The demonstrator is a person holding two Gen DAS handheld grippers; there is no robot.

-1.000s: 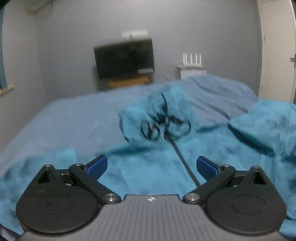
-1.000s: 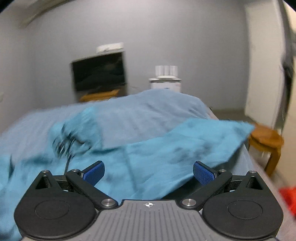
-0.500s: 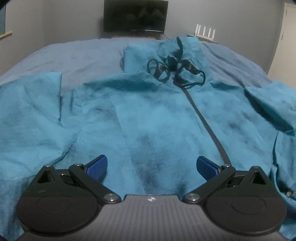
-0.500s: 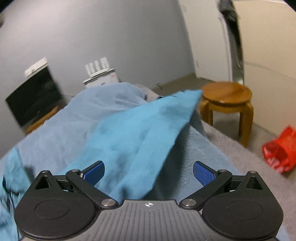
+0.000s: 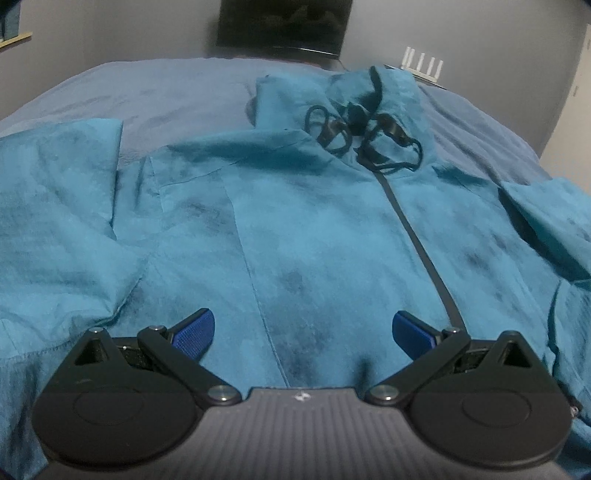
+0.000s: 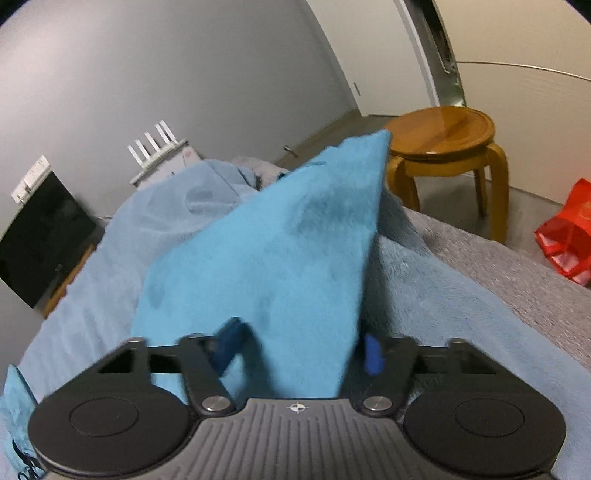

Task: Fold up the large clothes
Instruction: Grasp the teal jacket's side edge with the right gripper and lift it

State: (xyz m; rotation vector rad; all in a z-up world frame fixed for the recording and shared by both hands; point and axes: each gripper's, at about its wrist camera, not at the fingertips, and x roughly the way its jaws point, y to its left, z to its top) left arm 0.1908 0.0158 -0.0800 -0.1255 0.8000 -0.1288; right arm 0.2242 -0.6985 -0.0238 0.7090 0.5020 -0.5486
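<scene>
A teal zip-up jacket [image 5: 314, 221] lies spread front-up on the bed, its hood and black drawcords [image 5: 362, 129] at the far end. My left gripper [image 5: 303, 328] hovers open just over the jacket's lower front, left of the black zip [image 5: 424, 251], with nothing between its fingers. In the right wrist view, the jacket's sleeve [image 6: 280, 251] stretches away toward the bed's edge. My right gripper [image 6: 301, 349] is closing, its jaws about half apart. The near end of the sleeve sits between its blue pads [image 6: 231, 341], which are motion-blurred and do not squeeze it.
A blue blanket [image 6: 443, 295] covers the bed. Off the bed's side are a round wooden stool [image 6: 443, 136] and a red bag [image 6: 569, 236] on the floor. A dark TV [image 5: 280, 22] and a white router [image 5: 423, 61] stand against the far wall.
The left gripper sank toward the jacket's front, then held. The right gripper swung to the sleeve at the bed's edge, and its jaws came in from wide apart around the cloth.
</scene>
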